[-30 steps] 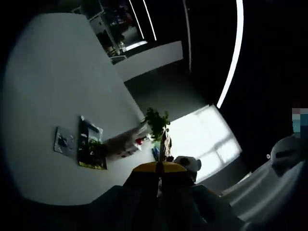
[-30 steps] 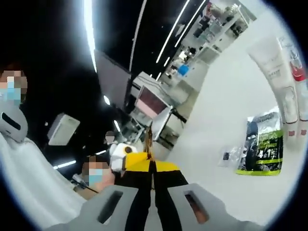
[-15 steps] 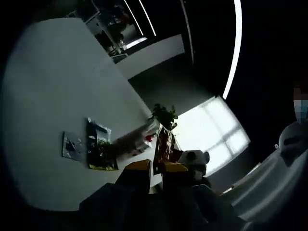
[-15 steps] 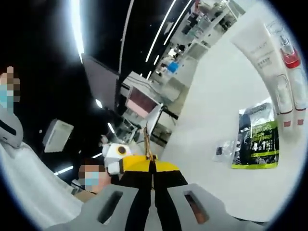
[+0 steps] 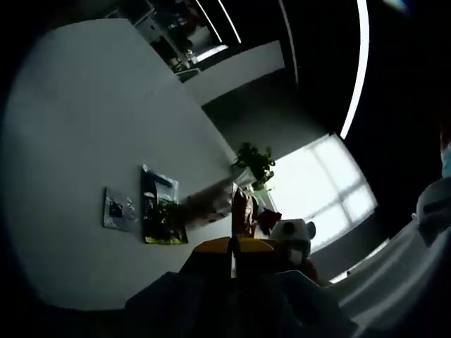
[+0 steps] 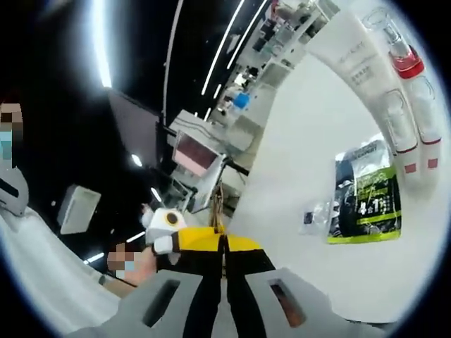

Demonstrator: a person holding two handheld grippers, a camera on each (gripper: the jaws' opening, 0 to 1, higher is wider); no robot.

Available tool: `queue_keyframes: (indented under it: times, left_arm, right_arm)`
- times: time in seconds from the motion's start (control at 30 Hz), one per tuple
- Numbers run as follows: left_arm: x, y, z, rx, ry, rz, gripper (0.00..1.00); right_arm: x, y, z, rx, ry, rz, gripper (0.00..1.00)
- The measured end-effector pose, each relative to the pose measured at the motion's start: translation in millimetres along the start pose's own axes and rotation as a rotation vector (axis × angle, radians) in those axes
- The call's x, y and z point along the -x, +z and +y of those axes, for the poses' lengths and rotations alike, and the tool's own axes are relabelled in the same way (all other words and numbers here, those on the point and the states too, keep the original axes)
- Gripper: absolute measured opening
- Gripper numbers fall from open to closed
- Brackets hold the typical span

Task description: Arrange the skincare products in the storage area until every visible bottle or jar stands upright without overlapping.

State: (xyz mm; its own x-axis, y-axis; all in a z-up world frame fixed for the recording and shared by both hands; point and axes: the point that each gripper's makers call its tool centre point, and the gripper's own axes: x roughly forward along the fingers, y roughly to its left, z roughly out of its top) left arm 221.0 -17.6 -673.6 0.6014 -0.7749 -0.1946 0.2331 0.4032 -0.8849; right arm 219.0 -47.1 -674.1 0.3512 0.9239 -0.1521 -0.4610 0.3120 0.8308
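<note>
In the right gripper view a white tube (image 6: pixel 354 58) and a clear bottle with a red cap (image 6: pixel 399 55) lie on the white table (image 6: pixel 296 141) at the upper right. Two white bottles with red marks (image 6: pixel 412 134) sit below them. A green and black packet (image 6: pixel 364 195) lies flat beside a small clear sachet (image 6: pixel 313 217). My right gripper (image 6: pixel 224 243) is shut with nothing in it, held off the table edge. In the dim left gripper view the same packet (image 5: pixel 161 211) and sachet (image 5: pixel 116 209) lie on the table, and my left gripper (image 5: pixel 232 246) is shut and holds nothing.
A potted plant (image 5: pixel 255 163), a panda toy (image 5: pixel 292 236) and red items (image 5: pixel 246 211) crowd the table's far end. Shelving (image 6: pixel 282 35) and a monitor (image 6: pixel 194 151) stand behind. A person in a white sleeve (image 6: pixel 42 274) is at the left.
My left gripper opened half a second ago and has shut again. Both cameras have swung a little, so the table and packet have shifted in the views. The right gripper stayed shut.
</note>
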Motion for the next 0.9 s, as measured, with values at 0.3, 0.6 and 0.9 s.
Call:
queue_keyframes:
  times: [0.3, 0.6, 0.9]
  left_arm:
    - [-2, 11.3, 16.5, 0.098, 0.016, -0.033, 0.00]
    - [-1, 17.6, 28.5, 0.143, 0.036, -0.051, 0.00]
    - [-13, 31.2, 50.4, 0.155, 0.086, -0.054, 0.00]
  right_arm:
    - [-5, -7.4, -14, 0.206, -0.086, 0.051, 0.31]
    - [-5, -13.5, -24, 0.271, -0.135, 0.090, 0.49]
    - [9, -21.5, -44, 0.292, -0.210, 0.129, 0.63]
